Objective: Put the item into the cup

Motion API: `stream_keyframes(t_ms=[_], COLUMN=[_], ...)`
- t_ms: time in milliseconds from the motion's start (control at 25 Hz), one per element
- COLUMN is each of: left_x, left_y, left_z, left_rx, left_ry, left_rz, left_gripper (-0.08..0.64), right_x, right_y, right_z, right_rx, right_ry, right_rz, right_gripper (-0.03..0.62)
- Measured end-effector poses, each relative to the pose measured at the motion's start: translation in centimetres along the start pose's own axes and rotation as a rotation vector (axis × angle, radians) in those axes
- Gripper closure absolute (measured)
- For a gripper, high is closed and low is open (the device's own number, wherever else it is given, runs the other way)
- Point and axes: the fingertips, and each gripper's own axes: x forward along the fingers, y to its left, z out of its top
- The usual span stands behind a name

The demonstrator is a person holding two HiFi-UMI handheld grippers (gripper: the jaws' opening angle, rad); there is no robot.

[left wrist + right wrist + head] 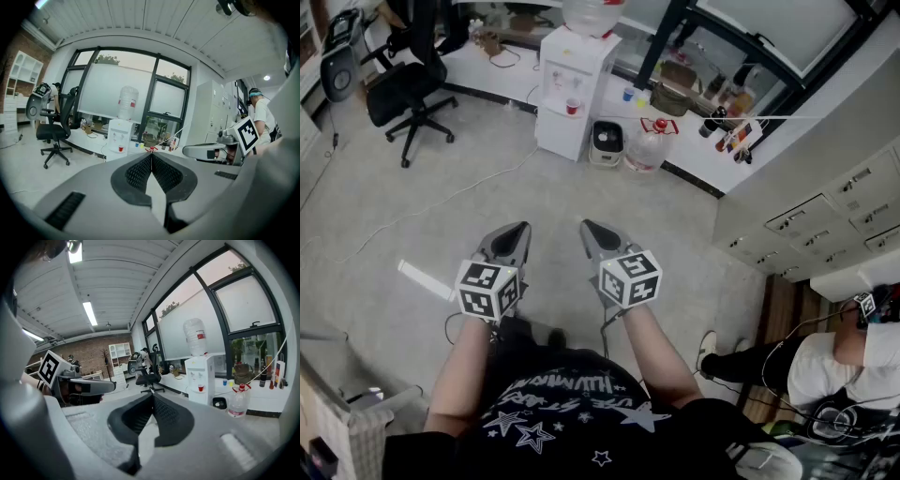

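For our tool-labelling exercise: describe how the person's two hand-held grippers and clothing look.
The left hand-held gripper and right hand-held gripper are grey, tapering to pointed jaws lined with black ribbed pads. Each carries a white cube printed with black square markers. The person wears a black short-sleeved shirt with white stars and lettering.

The right gripper (152,395) has its two dark ribbed jaws pressed together at the tips, with nothing between them. To its left hangs the left gripper (110,386), its marker cube (48,369) at the near end. Beyond the jaw tips stands a black office chair (149,378). Right of it, a white water dispenser (202,376) carries a bottle (194,337) on top and a red cup (201,388) in its niche. A small dark appliance (218,402) and a clear jug (238,404) with a red cap stand beside the dispenser, below tall windows (234,305).
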Motion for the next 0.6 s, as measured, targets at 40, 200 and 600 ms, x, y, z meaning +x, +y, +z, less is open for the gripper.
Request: stream_keyframes(t_ms=[40, 200, 600], left_x=[0.0, -0.2, -0.8], left_y=[0.0, -0.1, -0.8], left_z=[0.1, 0.0, -0.9], left_rx=[0.002, 0.006, 0.001], left_ry=[-0.001, -0.004, -0.003], left_rz=[0.000, 0.001, 0.017], left_gripper=[0.552, 0.551, 0.551], right_x=[0.0, -0.2, -1.1], right_y=[0.0, 0.1, 0.5], right_z=[0.0, -0.2, -0.9], right_rx=[0.002, 0.008, 0.014], right_ry=[-0.001, -0.003, -0.012], right_rz=[-0.002, -0.005, 0.012], right_gripper=[0.591, 0.591, 0.591])
